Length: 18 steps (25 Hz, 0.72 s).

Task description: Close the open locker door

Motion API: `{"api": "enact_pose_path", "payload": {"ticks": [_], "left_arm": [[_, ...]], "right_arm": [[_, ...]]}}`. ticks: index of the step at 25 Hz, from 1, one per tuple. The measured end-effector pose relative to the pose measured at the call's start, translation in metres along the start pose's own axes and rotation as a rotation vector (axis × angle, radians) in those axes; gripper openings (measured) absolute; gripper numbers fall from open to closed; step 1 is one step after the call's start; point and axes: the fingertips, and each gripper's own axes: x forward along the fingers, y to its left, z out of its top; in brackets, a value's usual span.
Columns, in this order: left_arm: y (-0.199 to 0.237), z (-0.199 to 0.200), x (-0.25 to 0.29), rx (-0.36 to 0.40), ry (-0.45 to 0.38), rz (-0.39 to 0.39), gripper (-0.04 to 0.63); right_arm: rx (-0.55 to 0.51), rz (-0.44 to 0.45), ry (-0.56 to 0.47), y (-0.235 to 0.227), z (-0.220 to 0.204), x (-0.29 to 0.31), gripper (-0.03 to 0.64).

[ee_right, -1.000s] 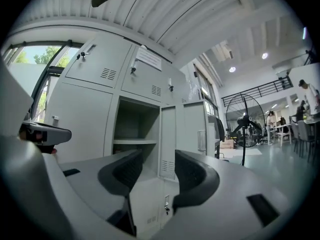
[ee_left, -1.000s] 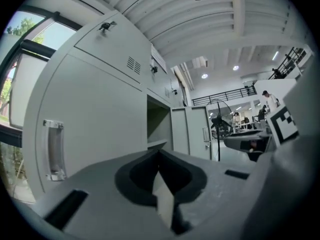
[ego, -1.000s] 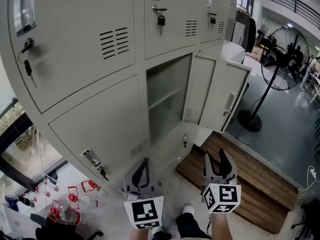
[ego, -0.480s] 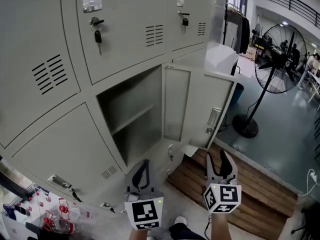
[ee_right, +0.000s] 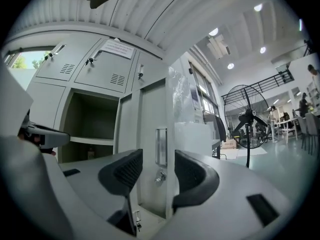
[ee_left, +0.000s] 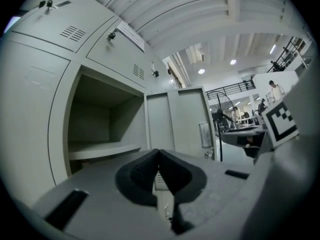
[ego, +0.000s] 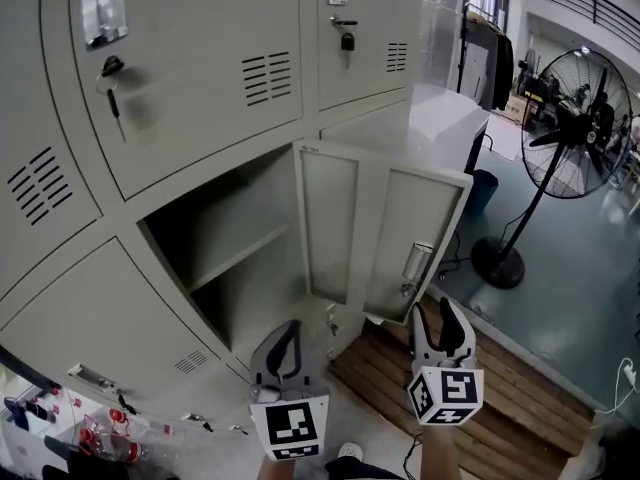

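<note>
Jutting locker door [ego: 385, 233] edge near right gripper [ego: 433, 313]

**Grey steel, brown planks, black-and-white markers**

Pale grey across the locker bank [ego: 200, 78], broken by dark slotted vent louvres. Same pale grey on the open locker door [ego: 385, 233], with a bright silver handle plate [ego: 415, 261]. Darker, shadowed grey inside the open compartment [ego: 235, 258]. Black on the padlock [ego: 347, 41] hanging from an upper door.

Mid grey on the left gripper [ego: 285, 336] and the right gripper [ego: 436, 316], with near-black, finely ribbed lining on the jaws. White marker cubes [ego: 289, 425] printed with black square patterns.

Warm brown, striped by plank seams, on the wooden platform [ego: 500, 388]. Glossy blue-grey on the floor [ego: 570, 278]. Black for the pedestal fan [ego: 580, 108]. Blue on the bin [ego: 483, 190]. Spots of red among the small items [ego: 100, 433] at lower left, too small to name.
</note>
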Motion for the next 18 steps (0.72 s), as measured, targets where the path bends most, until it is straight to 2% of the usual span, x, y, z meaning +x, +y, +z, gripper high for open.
{"api": "enact_pose_path", "payload": {"ticks": [18], "left_arm": [[-0.004,-0.012,0.043,0.0,0.037,0.088,0.002]], "right_arm": [[0.014,0.073,0.02,-0.027,-0.018,0.063,0.192]]}}
